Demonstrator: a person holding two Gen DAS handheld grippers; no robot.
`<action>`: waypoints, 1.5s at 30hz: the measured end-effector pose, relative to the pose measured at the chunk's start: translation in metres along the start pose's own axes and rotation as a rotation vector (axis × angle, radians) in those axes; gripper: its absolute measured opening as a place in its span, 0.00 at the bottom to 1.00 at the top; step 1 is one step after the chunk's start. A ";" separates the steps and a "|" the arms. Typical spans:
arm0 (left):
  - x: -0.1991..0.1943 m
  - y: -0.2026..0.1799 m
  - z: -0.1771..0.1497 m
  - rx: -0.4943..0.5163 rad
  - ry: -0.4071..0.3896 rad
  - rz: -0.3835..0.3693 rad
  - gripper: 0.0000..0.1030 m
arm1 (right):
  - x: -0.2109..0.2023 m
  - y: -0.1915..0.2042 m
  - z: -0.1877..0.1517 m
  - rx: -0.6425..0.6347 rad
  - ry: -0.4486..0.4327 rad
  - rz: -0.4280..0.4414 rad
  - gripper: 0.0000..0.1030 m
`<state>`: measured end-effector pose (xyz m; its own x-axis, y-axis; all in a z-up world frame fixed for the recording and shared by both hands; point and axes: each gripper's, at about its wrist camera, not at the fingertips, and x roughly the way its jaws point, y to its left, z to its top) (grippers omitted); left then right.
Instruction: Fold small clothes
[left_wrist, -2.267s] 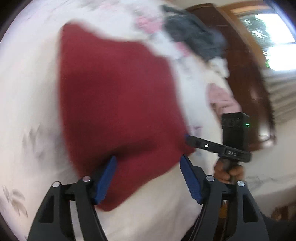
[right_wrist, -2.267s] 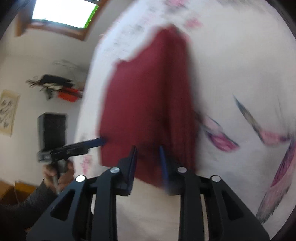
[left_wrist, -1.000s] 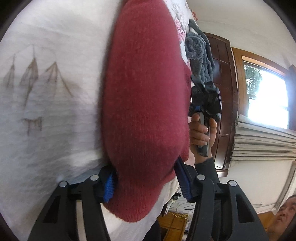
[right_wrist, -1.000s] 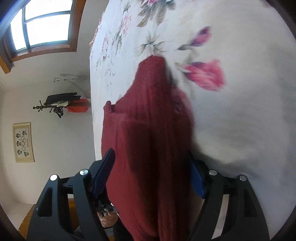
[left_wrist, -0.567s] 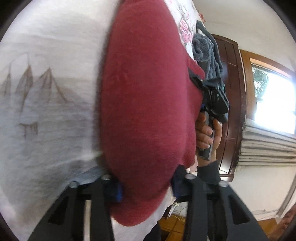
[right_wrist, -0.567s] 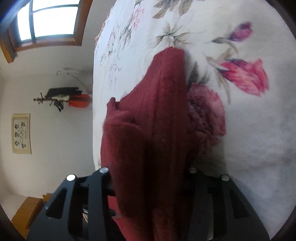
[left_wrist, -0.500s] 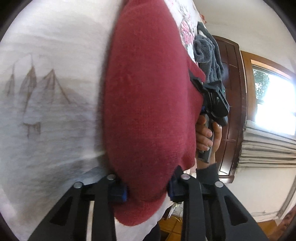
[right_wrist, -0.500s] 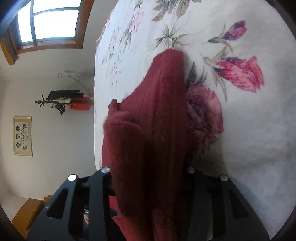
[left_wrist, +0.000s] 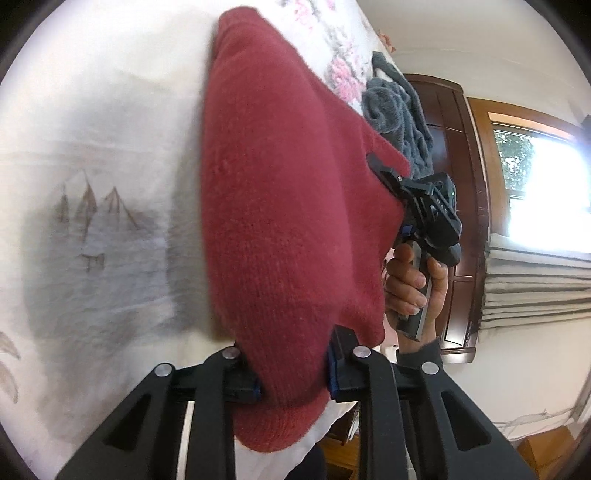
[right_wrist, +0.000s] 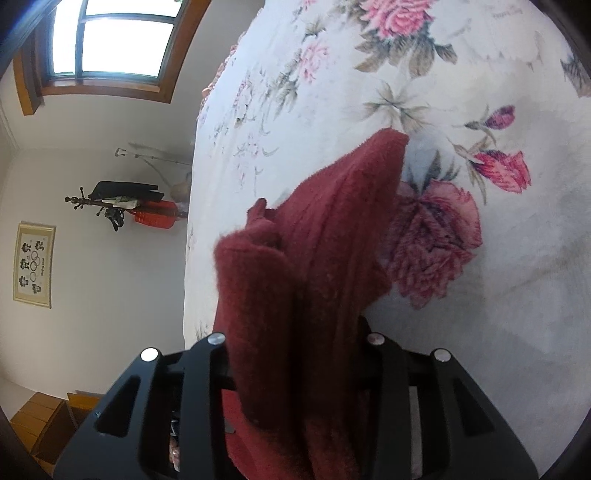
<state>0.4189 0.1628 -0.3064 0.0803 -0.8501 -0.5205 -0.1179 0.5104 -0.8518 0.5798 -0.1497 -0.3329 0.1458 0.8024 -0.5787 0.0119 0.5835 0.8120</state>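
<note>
A dark red knitted garment (left_wrist: 288, 206) hangs lifted off the white floral bedspread (left_wrist: 103, 184). My left gripper (left_wrist: 291, 384) is shut on its near edge, the knit bulging over the blue pads. In the left wrist view the right gripper (left_wrist: 384, 173) bites the garment's far corner, held by a hand (left_wrist: 410, 291). In the right wrist view the red garment (right_wrist: 317, 266) drapes in thick folds between the black fingers of my right gripper (right_wrist: 295, 354), which is shut on it; the fingertips are hidden by cloth.
A grey fleece cloth (left_wrist: 399, 110) lies further up the bed beside pink flower print. A dark wooden wardrobe (left_wrist: 461, 192) and a bright window (left_wrist: 539, 184) stand beyond. A coat stand (right_wrist: 122, 206) and a framed picture (right_wrist: 34, 264) are by the wall past the bed edge.
Both grippers closed from open onto the red garment's edges. The garment has since been lifted off the bedspread, and the right gripper has drawn its corner up and away.
</note>
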 end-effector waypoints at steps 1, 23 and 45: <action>-0.004 -0.004 -0.001 0.007 -0.004 -0.001 0.23 | 0.000 0.004 -0.001 -0.003 -0.001 0.003 0.33; -0.131 0.011 -0.080 0.039 -0.109 0.040 0.23 | 0.052 0.110 -0.082 -0.074 0.072 0.127 0.33; -0.171 0.123 -0.194 -0.172 -0.155 0.228 0.48 | 0.109 0.069 -0.190 0.058 0.160 -0.034 0.62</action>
<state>0.1986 0.3454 -0.3106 0.1808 -0.6795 -0.7110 -0.3150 0.6448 -0.6964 0.4087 0.0015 -0.3541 -0.0148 0.7949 -0.6066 0.0721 0.6059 0.7923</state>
